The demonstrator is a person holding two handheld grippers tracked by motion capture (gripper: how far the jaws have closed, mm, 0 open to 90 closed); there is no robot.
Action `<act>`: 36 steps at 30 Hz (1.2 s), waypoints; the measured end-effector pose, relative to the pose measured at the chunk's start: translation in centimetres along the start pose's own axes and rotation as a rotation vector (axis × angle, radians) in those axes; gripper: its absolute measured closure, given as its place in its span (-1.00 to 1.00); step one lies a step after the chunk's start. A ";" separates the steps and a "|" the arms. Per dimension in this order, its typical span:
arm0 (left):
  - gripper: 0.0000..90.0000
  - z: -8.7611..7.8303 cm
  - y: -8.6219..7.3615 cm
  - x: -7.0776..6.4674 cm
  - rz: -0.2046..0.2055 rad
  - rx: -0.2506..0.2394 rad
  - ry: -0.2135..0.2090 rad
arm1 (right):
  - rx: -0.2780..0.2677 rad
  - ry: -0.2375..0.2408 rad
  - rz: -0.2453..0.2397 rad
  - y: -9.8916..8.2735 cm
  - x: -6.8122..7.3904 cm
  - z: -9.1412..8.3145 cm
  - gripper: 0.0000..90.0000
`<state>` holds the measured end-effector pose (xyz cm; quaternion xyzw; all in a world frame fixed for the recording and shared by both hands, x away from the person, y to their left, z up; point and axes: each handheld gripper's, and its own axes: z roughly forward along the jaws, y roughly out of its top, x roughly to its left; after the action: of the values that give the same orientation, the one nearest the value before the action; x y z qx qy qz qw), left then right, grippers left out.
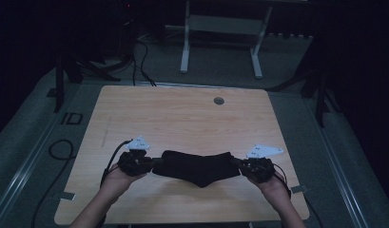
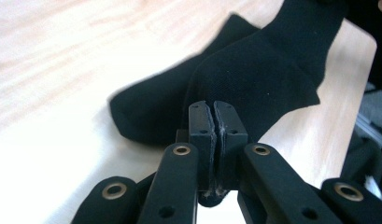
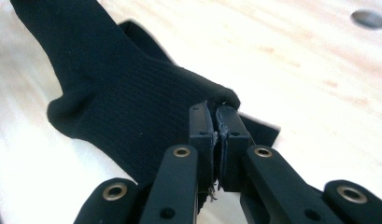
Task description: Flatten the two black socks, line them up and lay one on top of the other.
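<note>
Nearest the camera in the high view, two forearms come in from the bottom edge, each hand holding a claw. Left claw [image 1: 154,162] is clenched on the left end of a black sock [image 1: 198,167]; right claw [image 1: 236,162] is clenched on its right end. The sock hangs stretched btwn them, middle sagging low toward the table [image 1: 182,114], over the near half of the wood top. Whether the sagging part touches the wood can't be told.

In the left gripper view, the jaws stand pressed together w/ black knit fabric [image 2: 254,70] pinched at the tips and the rest of the sock draping away over the wood. The right gripper view shows the same: jaws tight on a fold of ribbed fabric [image 3: 132,107], a few frayed threads at the pads.

Progress, as a judgement: both ends are gripped and the sock is lifted and spread, so the pickup looks done; what's left is likely laying it flat or folding it, not yet begun.

Farther off, the table is bare wood except a small round grommet hole [image 1: 218,100] near the far edge. Nothing on top stands in the way. Beyond the table: dark cables [image 1: 142,59] on the floor at left, and a white metal frame [image 1: 220,42] at the back, well apart from the work.
</note>
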<state>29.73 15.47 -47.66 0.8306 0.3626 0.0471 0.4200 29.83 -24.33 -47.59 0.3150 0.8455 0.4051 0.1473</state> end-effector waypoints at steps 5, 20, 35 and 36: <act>0.94 1.2 0.8 1.5 -0.032 0.027 0.007 | 0.004 -0.001 0.029 1.1 -1.4 1.2 0.92; 0.94 5.9 0.2 4.6 -0.114 0.109 0.014 | 0.108 -0.025 0.093 -0.6 -3.7 5.4 0.92; 0.94 8.3 -0.8 5.5 -0.124 0.184 0.028 | 0.182 -0.043 0.102 -2.3 -4.5 8.1 0.91; 0.94 8.4 -1.0 5.5 -0.131 0.184 0.024 | 0.182 -0.043 0.104 -2.3 -4.5 8.1 0.91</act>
<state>36.44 13.80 -55.00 0.8395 0.4240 -0.0040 0.3396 36.37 -23.58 -54.50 0.3793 0.8579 0.3270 0.1150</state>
